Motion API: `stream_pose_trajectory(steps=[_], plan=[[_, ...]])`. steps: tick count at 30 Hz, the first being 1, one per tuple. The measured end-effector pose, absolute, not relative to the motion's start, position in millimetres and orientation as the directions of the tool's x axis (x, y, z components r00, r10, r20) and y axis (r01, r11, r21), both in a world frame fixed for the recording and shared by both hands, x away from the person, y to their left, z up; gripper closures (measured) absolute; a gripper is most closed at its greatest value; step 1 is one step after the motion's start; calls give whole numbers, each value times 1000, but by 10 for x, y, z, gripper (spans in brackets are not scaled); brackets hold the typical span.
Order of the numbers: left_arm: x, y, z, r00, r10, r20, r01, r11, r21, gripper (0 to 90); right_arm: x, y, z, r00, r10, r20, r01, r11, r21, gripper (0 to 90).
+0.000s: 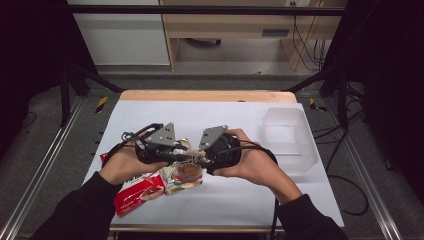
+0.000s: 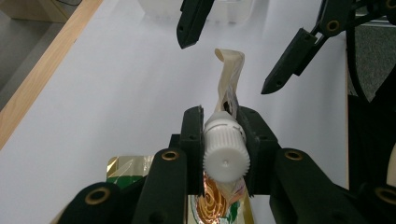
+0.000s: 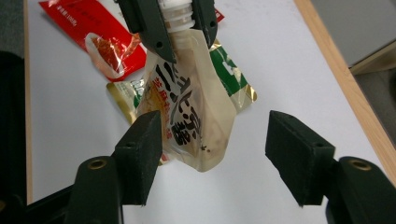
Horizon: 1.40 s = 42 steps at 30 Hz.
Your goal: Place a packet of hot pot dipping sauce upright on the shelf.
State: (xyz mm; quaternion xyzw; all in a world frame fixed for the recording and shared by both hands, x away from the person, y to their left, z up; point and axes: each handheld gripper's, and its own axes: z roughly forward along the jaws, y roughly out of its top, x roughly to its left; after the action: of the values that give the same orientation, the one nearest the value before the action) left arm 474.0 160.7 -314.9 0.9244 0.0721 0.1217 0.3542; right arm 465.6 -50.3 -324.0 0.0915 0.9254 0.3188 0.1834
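My left gripper (image 2: 219,135) clamps the pouch (image 3: 189,112) by its white cap (image 2: 225,151) above the surface (image 1: 225,115), while my right gripper (image 3: 215,154) gapes wide around its bottom.

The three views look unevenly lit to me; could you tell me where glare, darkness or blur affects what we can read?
High view: dark at both sides, the white table bright. Left gripper view: the table washes out near the top, while the white cap in the left gripper is sharp. Right gripper view: the pouch print is legible, the red packet slightly glossy.
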Motion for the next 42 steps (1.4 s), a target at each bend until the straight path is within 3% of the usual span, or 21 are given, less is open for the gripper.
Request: stream_pose_trajectory(steps=[4, 23, 35, 42], plan=[[4739, 1609, -3157, 962, 211, 174, 42, -742, 669, 730, 4692, -456, -3215, -926, 254, -278, 44, 806, 590, 361], [4724, 1583, -3217, 969, 178, 169, 23, -749, 662, 730, 4753, -305, -3198, -959, 89, -271, -55, 874, 483, 574], [4737, 1579, -3240, 968, 185, 167, 30, -754, 657, 730, 4742, -297, -3194, -968, 59, -243, -57, 894, 445, 756], [4735, 1566, -3252, 971, 176, 164, 27, -756, 654, 729, 4732, -282, -3212, -969, 59, -239, -52, 901, 430, 809]])
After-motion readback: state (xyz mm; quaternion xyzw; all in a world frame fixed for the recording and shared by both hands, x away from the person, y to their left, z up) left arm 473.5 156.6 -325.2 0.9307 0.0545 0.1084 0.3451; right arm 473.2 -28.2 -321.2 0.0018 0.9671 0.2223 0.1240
